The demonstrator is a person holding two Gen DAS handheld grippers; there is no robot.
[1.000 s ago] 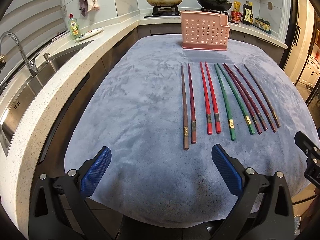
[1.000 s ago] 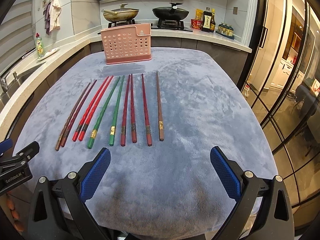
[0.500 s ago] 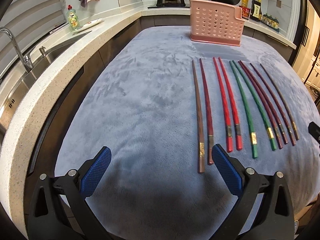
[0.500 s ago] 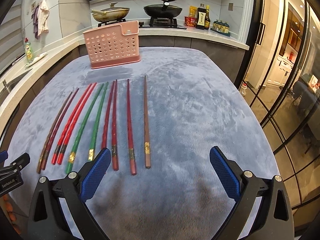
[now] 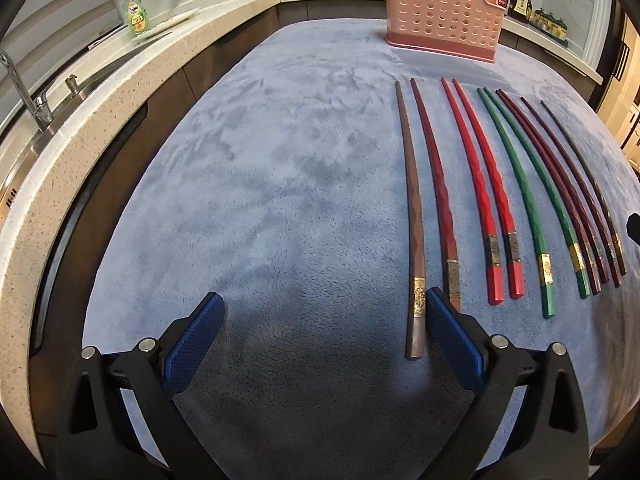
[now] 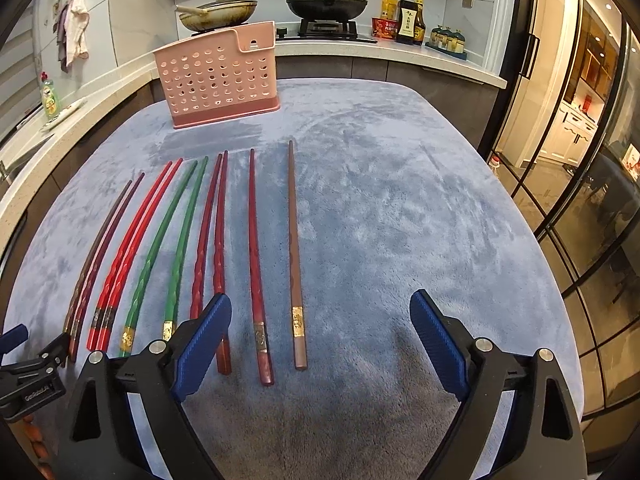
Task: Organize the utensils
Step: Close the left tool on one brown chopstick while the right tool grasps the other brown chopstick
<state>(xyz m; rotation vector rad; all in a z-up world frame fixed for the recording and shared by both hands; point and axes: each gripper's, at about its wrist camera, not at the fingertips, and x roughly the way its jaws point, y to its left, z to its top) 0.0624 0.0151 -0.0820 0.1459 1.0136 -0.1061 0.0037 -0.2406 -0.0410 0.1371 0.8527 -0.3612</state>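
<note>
Several chopsticks lie side by side on the blue-grey cloth (image 5: 280, 184): brown, dark red, bright red, green and maroon. A pink perforated holder (image 5: 442, 12) (image 6: 218, 80) stands upright behind them. My left gripper (image 5: 322, 314) is open low over the cloth; the near end of the leftmost brown chopstick (image 5: 414, 240) lies just inside its right pad, and a dark red chopstick (image 5: 438, 196) runs behind that pad. My right gripper (image 6: 320, 318) is closing, its pads apart. Between them lie the near ends of the rightmost brown chopstick (image 6: 295, 260) and a dark red chopstick (image 6: 257, 260), both untouched.
A speckled counter (image 5: 80, 128) with a sink, tap and green dish soap bottle (image 5: 136, 14) runs along the left. Pans on a stove (image 6: 276, 8) and sauce bottles sit at the back. Glass doors (image 6: 580, 160) stand at the right. The left gripper's body (image 6: 24, 372) shows at the lower left of the right wrist view.
Both grippers have moved forward and down toward the chopsticks' near ends, which now lie between or beside the pads. The right gripper's pads have drawn slightly closer.
</note>
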